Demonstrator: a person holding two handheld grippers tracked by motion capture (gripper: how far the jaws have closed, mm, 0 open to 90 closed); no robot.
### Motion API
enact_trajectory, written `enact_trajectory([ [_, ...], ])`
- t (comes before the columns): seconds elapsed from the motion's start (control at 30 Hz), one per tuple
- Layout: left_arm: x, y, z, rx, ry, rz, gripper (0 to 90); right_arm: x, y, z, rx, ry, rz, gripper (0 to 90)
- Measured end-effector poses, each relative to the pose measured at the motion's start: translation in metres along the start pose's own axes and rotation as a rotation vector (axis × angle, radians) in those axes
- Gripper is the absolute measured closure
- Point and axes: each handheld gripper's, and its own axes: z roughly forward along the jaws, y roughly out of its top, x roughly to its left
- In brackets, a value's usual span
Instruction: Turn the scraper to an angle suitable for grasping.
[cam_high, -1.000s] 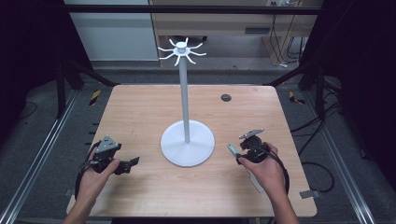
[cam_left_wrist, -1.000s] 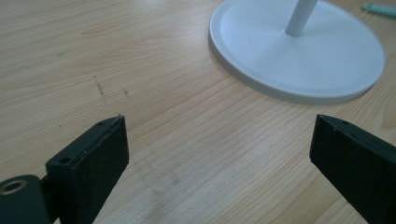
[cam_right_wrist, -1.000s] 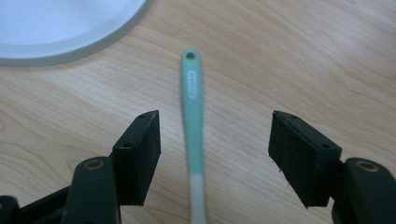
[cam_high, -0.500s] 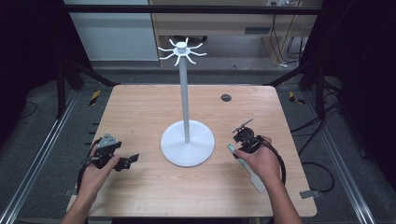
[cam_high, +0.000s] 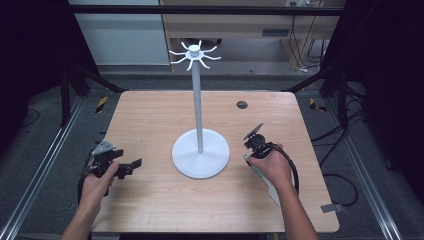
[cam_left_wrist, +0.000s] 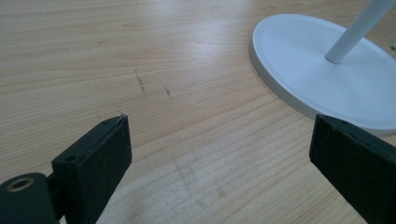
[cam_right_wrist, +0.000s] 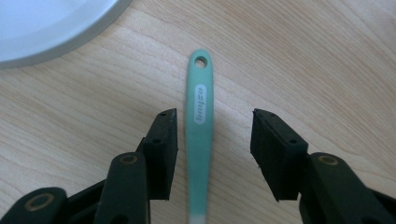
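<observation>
Straddling the green handle (cam_right_wrist: 199, 135), right gripper (cam_right_wrist: 214, 149) closing, untouching.

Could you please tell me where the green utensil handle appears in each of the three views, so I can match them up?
High view: the green handle lies on the table right of the white stand base, at the right gripper.
Left gripper view: not in it.
Right gripper view: it lies lengthwise at centre, between the open jaws, untouched.
Shared landmark: the white stand base.
</observation>
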Motion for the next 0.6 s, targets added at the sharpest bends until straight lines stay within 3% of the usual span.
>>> enact_trajectory([
  [0.6,-0.003,-0.001,0.002,0.025,-0.002,0.023,5.7,-0.005,0.006,0.014,0.020,0.074,0.027,64.3],
])
